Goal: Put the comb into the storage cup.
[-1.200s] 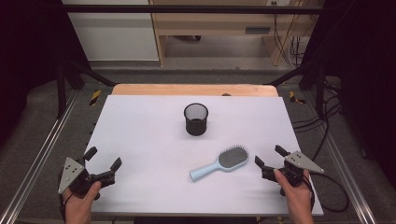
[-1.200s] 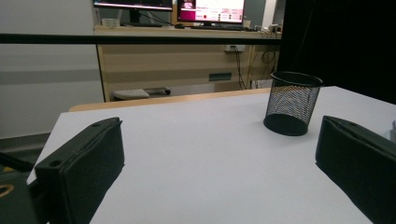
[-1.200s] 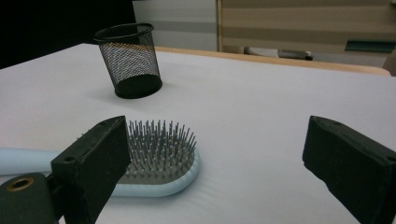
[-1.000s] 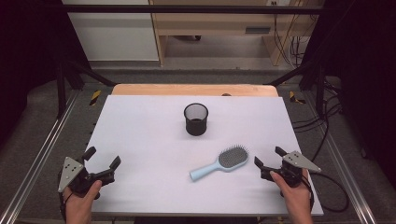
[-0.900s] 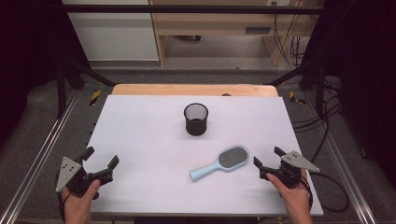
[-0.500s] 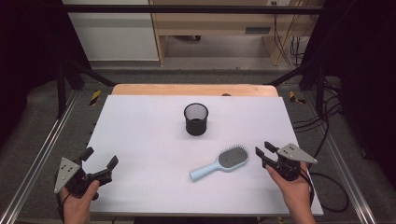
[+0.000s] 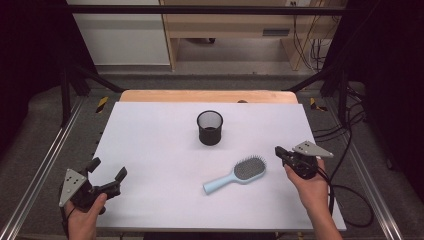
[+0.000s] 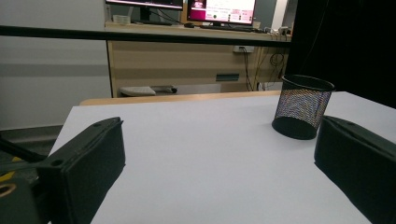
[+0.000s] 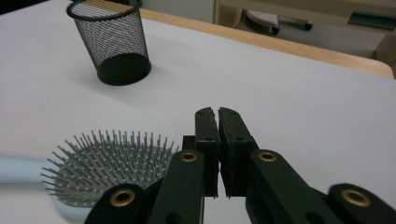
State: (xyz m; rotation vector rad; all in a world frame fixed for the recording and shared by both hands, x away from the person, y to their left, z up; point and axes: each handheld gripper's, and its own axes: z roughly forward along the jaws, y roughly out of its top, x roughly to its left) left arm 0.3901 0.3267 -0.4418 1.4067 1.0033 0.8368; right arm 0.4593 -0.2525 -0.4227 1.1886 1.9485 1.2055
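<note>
we have the hairbrush (image 7: 236,174) lying bristles-up on the white table (image 7: 150,150), its pale blue handle pointing toward our near side and its dark oval head angled toward our right gripper (image 7: 280,152). that gripper sits just beside the brush head, with its jaws pressed together and holding nothing; in the right gripper view the closed tips (image 9: 217,114) point past the bristles (image 9: 105,165), so we judge it is lined up for an approach, not a grasp, and the jaws would need to part first. the black mesh pen cup (image 7: 210,127) stands upright, farther back near the middle of the table and well apart from the brush; it looks empty, which makes it a likely place to stand the brush, handle down. our left gripper (image 7: 107,182) rests near the front left corner with its jaws wide apart, far from both things. parked there, it leaves the middle open.
</note>
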